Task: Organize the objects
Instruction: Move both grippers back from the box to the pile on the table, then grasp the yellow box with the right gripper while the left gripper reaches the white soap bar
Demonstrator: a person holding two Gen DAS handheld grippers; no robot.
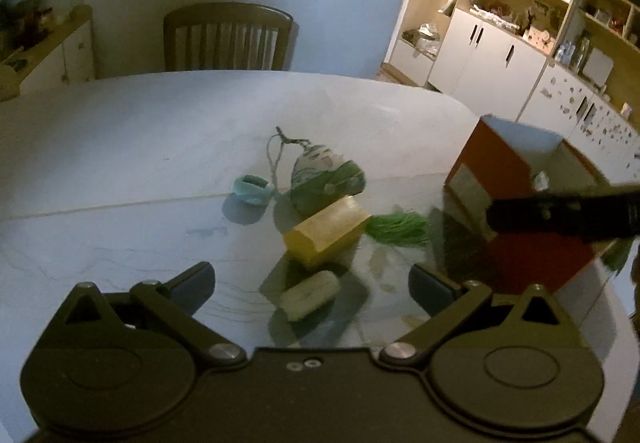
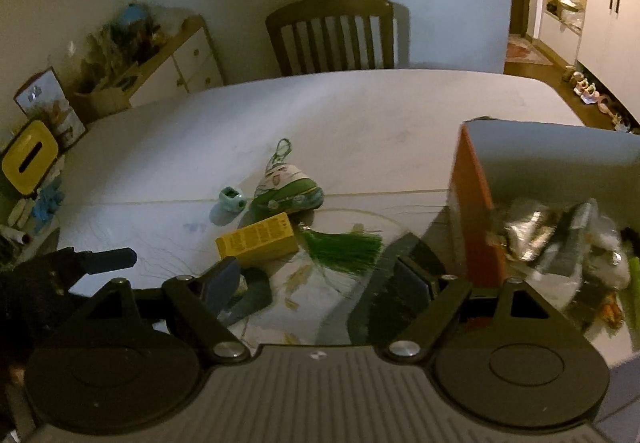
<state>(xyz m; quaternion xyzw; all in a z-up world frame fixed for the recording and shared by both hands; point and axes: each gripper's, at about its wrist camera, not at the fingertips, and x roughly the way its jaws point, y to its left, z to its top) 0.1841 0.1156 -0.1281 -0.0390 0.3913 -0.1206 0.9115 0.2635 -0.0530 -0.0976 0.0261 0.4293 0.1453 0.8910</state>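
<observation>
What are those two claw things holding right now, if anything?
Nothing. The left gripper is open above a small pale object, not touching it. The right gripper is open too, its fingers bare.

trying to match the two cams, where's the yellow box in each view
Left wrist: the yellow box lies just right of centre, ahead of the open left gripper.
Right wrist: the yellow box lies left of centre, just beyond the right gripper's left finger.
Shared landmark: the green tassel, right of the box in both.
</observation>
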